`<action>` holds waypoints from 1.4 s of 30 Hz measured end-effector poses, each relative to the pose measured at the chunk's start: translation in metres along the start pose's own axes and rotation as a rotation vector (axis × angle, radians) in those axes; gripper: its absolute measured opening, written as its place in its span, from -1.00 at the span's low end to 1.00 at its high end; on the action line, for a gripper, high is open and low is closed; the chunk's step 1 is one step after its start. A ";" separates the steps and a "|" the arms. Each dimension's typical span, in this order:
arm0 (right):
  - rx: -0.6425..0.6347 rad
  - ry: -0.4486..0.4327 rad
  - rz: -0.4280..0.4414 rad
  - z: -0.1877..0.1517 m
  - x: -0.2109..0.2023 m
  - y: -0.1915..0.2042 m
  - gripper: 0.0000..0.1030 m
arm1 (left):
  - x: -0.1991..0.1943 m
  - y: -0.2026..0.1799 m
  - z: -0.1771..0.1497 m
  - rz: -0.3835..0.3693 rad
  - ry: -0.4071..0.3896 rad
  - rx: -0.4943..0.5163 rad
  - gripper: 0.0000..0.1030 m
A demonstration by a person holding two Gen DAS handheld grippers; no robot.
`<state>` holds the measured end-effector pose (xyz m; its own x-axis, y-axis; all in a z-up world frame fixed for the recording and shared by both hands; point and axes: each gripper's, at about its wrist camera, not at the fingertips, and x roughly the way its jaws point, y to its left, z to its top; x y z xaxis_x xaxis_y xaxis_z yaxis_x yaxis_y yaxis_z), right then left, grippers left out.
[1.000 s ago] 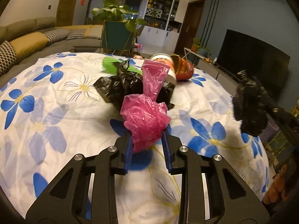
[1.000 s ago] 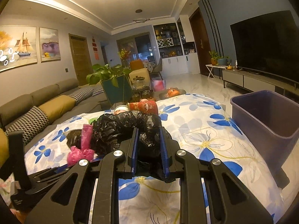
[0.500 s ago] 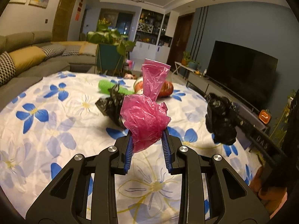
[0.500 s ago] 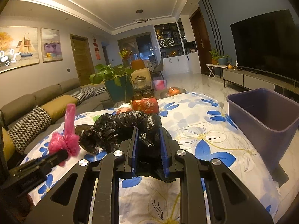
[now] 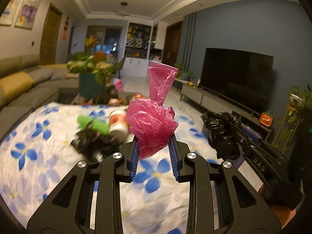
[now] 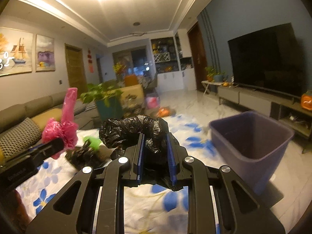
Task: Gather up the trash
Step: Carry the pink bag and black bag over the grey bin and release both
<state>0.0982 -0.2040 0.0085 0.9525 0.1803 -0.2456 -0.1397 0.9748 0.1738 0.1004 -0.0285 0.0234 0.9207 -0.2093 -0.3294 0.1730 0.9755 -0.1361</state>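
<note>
blue flowers cover the white cloth [image 5: 39,165] on the big table in this living room, with a sofa [image 6: 23,128] on one side and a dark tv [image 6: 269,62] on the other. the left gripper [image 5: 154,152] is squeezed tight on a pink bag [image 5: 152,124], and the right gripper [image 6: 155,152] is squeezed tight on a black bag [image 6: 136,130]. a moment ago the pink bag was low over the cloth. now both bags are up in the air, and the table looks farther below. more trash is left on the cloth: another black bag [image 5: 93,142], a green thing [image 5: 91,122] and a paper cup [image 5: 118,123]. the purple bin [image 6: 251,136] sits by the table edge, on the right. i think both bags go in there next, and then the rest needs picking up.
</note>
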 end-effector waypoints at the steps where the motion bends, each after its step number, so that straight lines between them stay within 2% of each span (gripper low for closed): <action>1: -0.002 -0.010 -0.013 0.003 -0.002 -0.004 -0.56 | 0.000 -0.006 0.005 -0.008 -0.010 0.006 -0.47; 5: -0.012 -0.067 -0.079 0.022 -0.009 -0.024 -0.56 | 0.007 -0.041 0.029 -0.057 -0.068 0.059 -0.47; 9: -0.026 -0.112 -0.147 0.037 -0.011 -0.044 -0.56 | 0.029 -0.076 0.047 -0.121 -0.091 0.071 -0.47; 18: -0.028 -0.174 -0.291 0.056 -0.011 -0.103 -0.56 | 0.083 -0.142 0.052 -0.182 -0.080 0.103 -0.47; 27: -0.002 -0.176 -0.357 0.054 0.003 -0.151 -0.56 | 0.129 -0.174 0.046 -0.206 -0.052 0.119 -0.47; 42: 0.036 -0.166 -0.399 0.047 0.019 -0.181 -0.56 | 0.181 -0.195 0.031 -0.245 -0.027 0.151 -0.47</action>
<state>0.1546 -0.3828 0.0175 0.9610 -0.2359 -0.1445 0.2548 0.9581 0.1304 0.2438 -0.2548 0.0191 0.8536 -0.4404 -0.2781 0.4400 0.8955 -0.0675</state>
